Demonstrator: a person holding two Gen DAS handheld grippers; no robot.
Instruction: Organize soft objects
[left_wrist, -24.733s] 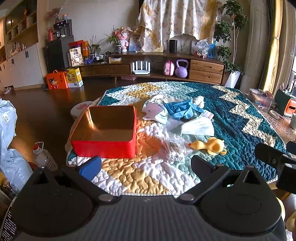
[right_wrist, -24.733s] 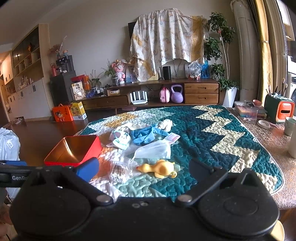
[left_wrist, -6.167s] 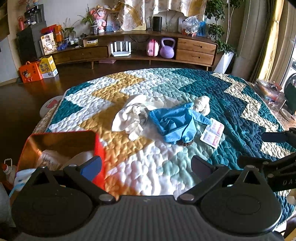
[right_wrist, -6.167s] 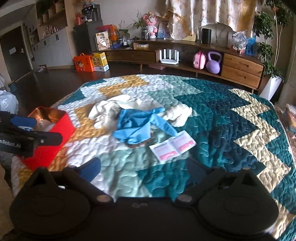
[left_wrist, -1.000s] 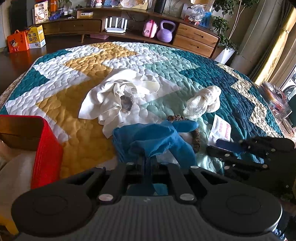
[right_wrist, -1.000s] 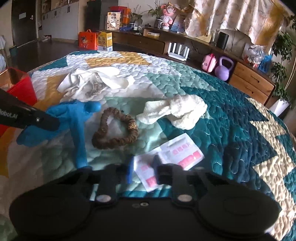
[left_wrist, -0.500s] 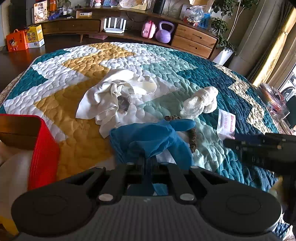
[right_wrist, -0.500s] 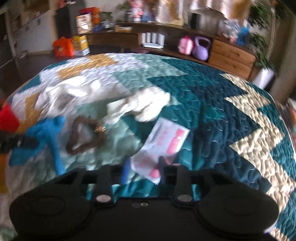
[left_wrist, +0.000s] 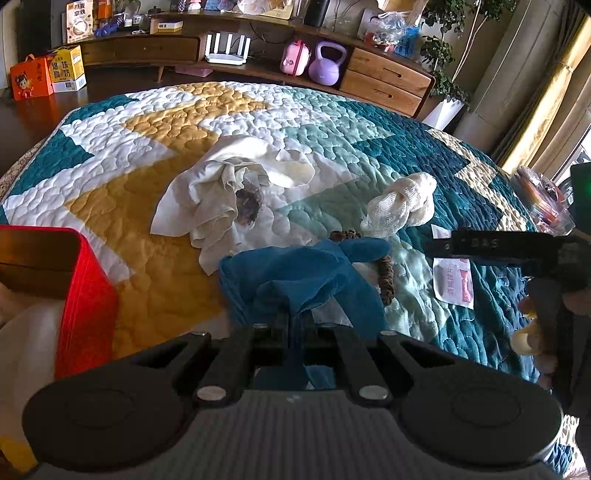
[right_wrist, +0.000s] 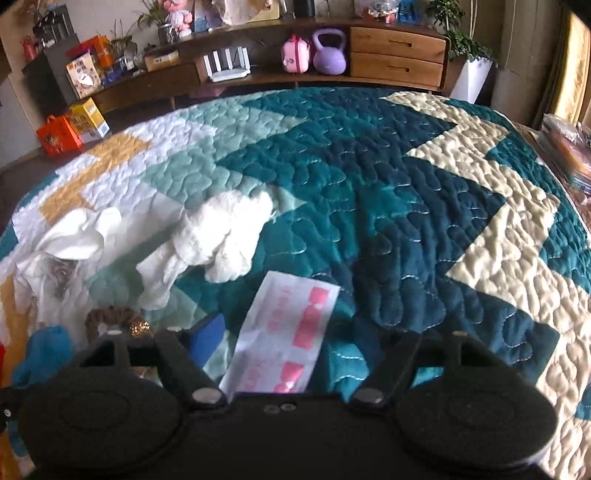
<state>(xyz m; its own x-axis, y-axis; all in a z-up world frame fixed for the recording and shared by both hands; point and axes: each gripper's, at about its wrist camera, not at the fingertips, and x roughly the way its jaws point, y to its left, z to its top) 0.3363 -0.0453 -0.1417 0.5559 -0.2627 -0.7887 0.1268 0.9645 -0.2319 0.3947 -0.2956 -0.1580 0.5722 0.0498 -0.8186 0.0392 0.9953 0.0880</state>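
Red box (left_wrist: 86, 295) holds pale items, indistinct.

Daylight comes in from the right, past the curtains (left_wrist: 554, 122), and falls bright on the quilt (left_wrist: 424, 147), whose padded cells show soft sheen and small shadows. The floor (left_wrist: 33, 110) at the far left lies dim. The left wrist view is sharp; the right wrist view is soft and smeared, the white cloth (right_wrist: 221, 236) washed out nearly to glare. Both fisheye views bend the sideboard (right_wrist: 295, 62) and quilt edge, with dark corners.
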